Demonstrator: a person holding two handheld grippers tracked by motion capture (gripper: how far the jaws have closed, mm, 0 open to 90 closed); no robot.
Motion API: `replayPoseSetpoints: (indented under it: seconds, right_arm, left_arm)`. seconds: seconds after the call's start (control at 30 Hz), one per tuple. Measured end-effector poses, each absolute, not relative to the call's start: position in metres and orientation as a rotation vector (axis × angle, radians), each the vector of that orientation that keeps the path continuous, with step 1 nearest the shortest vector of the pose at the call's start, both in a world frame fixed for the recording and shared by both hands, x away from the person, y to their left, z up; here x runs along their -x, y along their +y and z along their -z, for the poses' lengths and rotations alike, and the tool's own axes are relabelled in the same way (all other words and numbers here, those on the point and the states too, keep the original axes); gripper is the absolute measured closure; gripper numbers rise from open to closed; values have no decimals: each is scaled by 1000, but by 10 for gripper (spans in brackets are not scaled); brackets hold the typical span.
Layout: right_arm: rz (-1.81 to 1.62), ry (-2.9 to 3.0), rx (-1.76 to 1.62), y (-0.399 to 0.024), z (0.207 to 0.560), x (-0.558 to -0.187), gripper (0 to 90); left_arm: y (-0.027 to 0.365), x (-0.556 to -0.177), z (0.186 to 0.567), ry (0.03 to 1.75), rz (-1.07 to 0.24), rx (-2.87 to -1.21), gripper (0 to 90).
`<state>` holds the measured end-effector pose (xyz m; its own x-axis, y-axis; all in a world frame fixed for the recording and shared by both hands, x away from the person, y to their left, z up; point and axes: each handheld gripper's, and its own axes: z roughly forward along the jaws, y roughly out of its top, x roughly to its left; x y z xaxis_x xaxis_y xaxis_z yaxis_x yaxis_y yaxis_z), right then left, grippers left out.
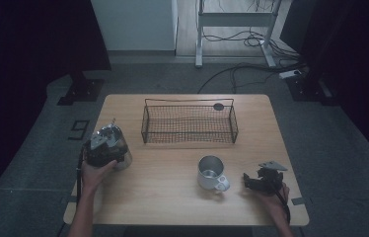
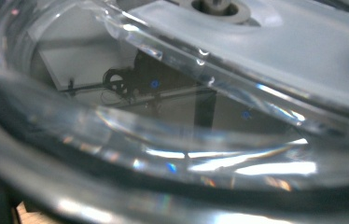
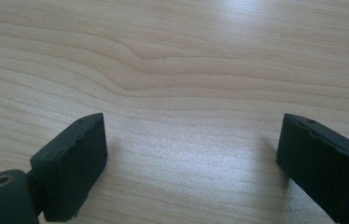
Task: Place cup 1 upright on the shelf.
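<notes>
Glass jug sits at the table's 9 o'clock edge, left gripper pressed against or over it; the left gripper view is blurred glass, so cannot tell whether its jaws are closed on it. Right gripper, at 4 o'clock, has jaws spread wide over bare wood. Metal mug stands just left of it; wire basket at 12 o'clock.

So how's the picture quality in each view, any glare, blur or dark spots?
High view: dim, edges nearly black, table evenly lit. Left gripper view: glass pressed close, blurred, with bright glare streaks and reflections. Right gripper view: wood grain sharp, soft glare at top, right gripper casting faint shadows.
</notes>
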<state>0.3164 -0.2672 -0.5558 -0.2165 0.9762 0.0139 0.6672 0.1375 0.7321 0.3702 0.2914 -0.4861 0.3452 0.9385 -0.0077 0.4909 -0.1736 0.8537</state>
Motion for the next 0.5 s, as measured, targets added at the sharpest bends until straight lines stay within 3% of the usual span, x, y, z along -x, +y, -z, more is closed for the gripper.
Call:
replayPoseSetpoints:
  seconds: [0.5]
  right_arm:
    - [-861,1945,-1574,-267,556,-316,86]
  left_arm:
    - [288,-358,463,1244,-719,-1797,41]
